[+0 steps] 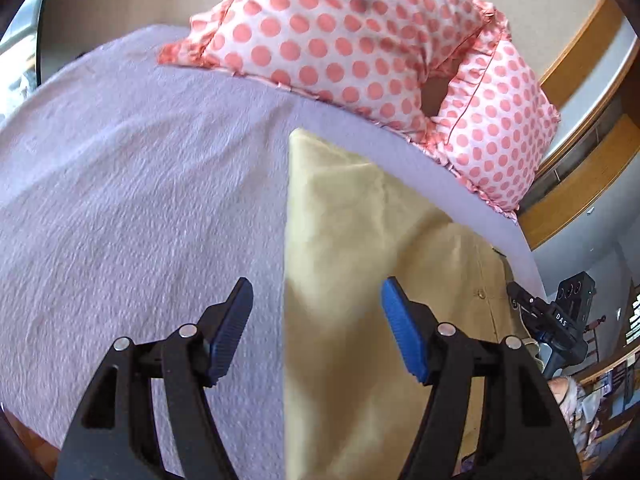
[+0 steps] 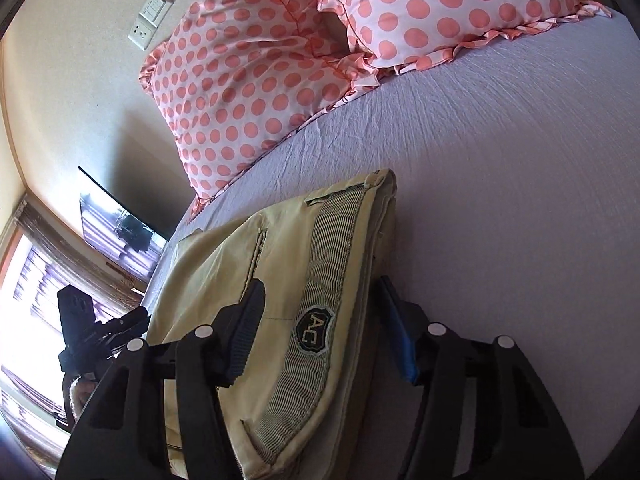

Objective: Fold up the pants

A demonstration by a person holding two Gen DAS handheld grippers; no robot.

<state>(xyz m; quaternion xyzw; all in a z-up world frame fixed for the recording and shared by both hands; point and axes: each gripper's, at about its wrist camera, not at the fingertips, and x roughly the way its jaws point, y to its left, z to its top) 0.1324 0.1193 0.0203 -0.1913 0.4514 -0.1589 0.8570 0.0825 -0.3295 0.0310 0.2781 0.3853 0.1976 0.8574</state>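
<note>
Pale yellow pants (image 1: pixel 360 260) lie folded on the lilac bed sheet (image 1: pixel 140 184). In the right wrist view their striped waistband with an "AC" badge (image 2: pixel 314 330) faces up on the pants (image 2: pixel 224 264). My left gripper (image 1: pixel 316 328) is open, its blue-padded fingers straddling the straight left edge of the folded pants, just above the fabric. My right gripper (image 2: pixel 320 332) is open with its fingers on either side of the waistband end of the pants. The right gripper also shows at the right in the left wrist view (image 1: pixel 552 316), and the left gripper at the left in the right wrist view (image 2: pixel 100 332).
Two white pillows with coral dots (image 1: pixel 360 40) (image 2: pixel 248 92) lean against the wall at the head of the bed. A wall socket plate (image 2: pixel 150 16) and a dark screen (image 2: pixel 120 220) are on the wall. A wooden frame (image 1: pixel 580 184) runs along the right.
</note>
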